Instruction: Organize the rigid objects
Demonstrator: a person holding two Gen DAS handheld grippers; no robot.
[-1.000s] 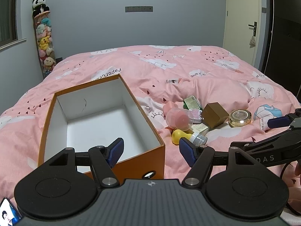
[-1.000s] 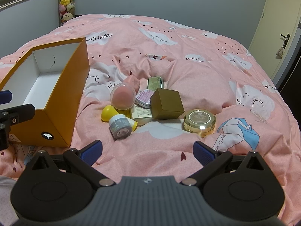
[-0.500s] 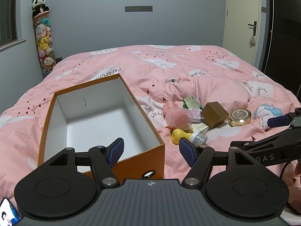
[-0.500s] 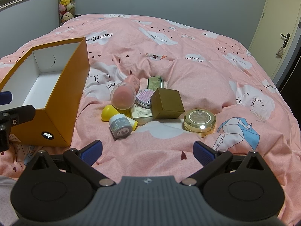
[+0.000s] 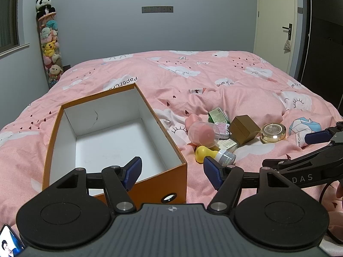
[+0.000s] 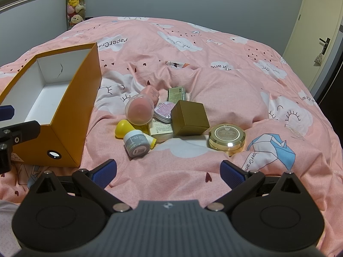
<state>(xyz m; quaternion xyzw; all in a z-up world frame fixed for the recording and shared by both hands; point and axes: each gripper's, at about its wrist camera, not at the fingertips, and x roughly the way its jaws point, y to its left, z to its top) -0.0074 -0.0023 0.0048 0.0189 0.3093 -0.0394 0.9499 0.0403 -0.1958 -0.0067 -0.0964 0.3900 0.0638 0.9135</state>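
An open orange box (image 5: 64, 141) (image 6: 85, 85) with a white inside lies on the pink bed, with nothing in it. To its right is a pile: a clear capsule with a pink sponge (image 6: 139, 110), a yellow bottle (image 6: 122, 128), a grey jar (image 6: 137, 143), a brown cube box (image 6: 189, 117), a gold compact (image 6: 226, 137), a green tin (image 6: 176, 94), and a small round tin (image 6: 164, 111). My left gripper (image 5: 171, 170) is open over the box's near right corner. My right gripper (image 6: 168, 171) is open, in front of the pile, touching nothing.
The pink quilt (image 6: 193, 42) covers the whole bed. A tube of plush toys (image 5: 50, 49) stands in the far left corner. A door (image 5: 276, 21) is at the far right. A phone corner (image 5: 8, 244) shows at bottom left.
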